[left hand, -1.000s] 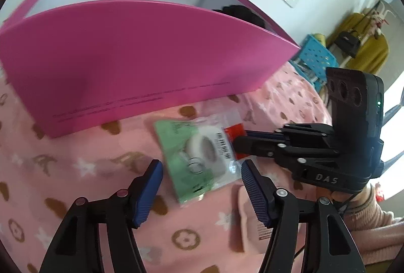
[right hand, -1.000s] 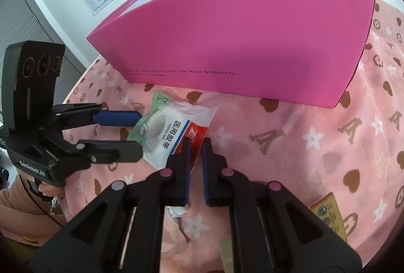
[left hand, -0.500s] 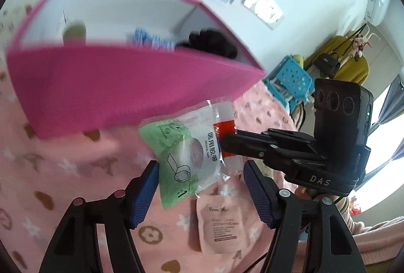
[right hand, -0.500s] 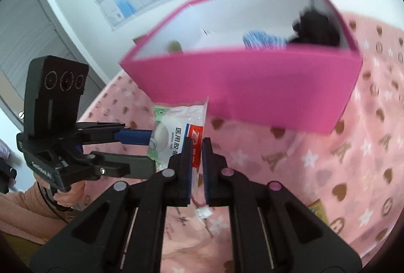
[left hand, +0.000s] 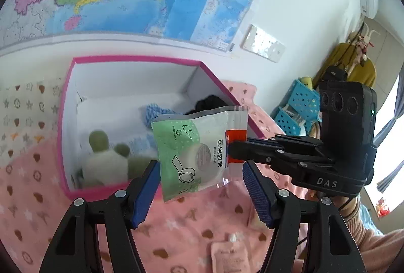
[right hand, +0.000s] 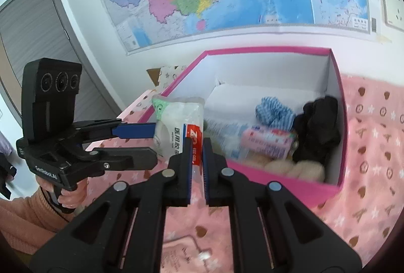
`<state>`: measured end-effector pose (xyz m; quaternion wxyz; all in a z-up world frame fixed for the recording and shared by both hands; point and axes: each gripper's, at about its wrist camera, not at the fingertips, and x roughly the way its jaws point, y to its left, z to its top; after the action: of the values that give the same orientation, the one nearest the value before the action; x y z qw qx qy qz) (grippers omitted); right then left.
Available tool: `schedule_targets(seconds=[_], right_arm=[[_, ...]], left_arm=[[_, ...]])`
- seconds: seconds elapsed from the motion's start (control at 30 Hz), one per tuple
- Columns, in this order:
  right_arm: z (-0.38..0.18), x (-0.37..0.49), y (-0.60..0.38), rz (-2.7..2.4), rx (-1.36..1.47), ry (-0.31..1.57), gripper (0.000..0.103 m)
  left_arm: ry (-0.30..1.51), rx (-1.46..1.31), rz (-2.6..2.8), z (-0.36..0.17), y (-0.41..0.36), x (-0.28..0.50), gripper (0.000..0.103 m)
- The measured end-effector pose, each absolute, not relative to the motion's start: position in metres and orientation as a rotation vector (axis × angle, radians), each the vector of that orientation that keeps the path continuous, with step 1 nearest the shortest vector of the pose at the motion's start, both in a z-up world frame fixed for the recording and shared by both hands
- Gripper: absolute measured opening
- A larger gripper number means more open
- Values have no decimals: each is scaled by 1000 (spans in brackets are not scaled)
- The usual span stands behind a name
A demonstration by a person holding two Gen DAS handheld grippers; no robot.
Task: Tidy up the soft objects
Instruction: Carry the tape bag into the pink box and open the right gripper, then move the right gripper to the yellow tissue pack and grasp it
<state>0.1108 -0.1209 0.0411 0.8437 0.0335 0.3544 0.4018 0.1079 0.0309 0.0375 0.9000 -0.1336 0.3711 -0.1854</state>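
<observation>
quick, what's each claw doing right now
left claw: open, holding nothing; the medical tape packet hangs between its fingers.
right claw: closed on the packet's red edge.

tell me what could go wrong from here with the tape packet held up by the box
1. The right gripper pinches only the red edge of the green and clear plastic medical tape packet; most of it hangs free and may slip out.
2. The left gripper stands open around the packet without pressing it, so nothing backs up the grip.
3. The open pink cardboard box already holds soft items near its front wall; a short drop could land on the pink patterned blanket.
</observation>
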Motion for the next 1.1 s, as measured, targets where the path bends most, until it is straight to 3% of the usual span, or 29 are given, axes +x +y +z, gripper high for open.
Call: schedule_targets(seconds=[0.57,0.67,0.73,1.1], right_arm=[[12,169,-103,798,68,876,12],[8,171,-105,764,65,889,15],[8,170,-109,748,72,885,30],[20,143,-124,728,29,815,36]], left_arm=[[860,-356,-287,11,54,161,67],[861,-354,-252,9,56,161,67],[855,-363,-242,9,59,160,67],[765,-259,-221,24,43,126,67]])
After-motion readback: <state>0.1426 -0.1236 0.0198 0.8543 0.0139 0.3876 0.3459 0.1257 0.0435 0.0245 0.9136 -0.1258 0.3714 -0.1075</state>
